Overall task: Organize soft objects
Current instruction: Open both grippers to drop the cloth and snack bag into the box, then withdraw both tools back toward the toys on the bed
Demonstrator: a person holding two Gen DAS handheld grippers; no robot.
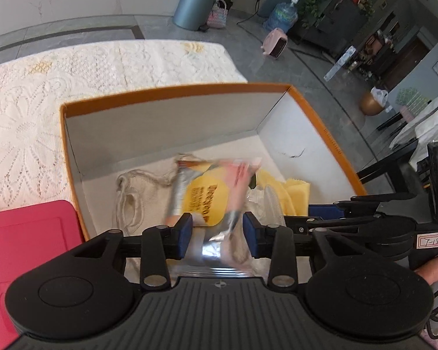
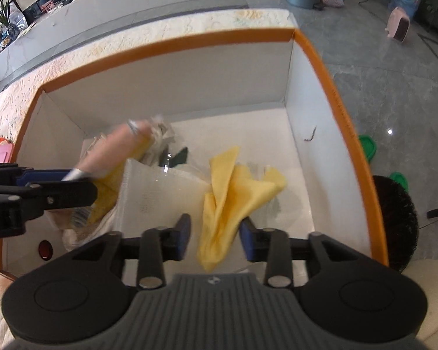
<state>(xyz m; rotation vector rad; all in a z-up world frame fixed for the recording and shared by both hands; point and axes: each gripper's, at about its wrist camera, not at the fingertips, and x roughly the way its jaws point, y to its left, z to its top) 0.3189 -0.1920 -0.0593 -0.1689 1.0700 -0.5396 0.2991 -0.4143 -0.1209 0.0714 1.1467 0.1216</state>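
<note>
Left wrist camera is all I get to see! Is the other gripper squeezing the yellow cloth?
Observer: No. The right wrist view shows the right gripper open. The yellow cloth sits between its fingers with a gap on each side.
Operator: Is anything on the floor next to the box?
Observer: Yes, two green round things, maybe lids, lie just beyond the right wall of the orange-edged box.
Operator: Is something hiding in the near left corner?
Observer: A small red round spot shows low on the left wall. I can't tell what it is.
</note>
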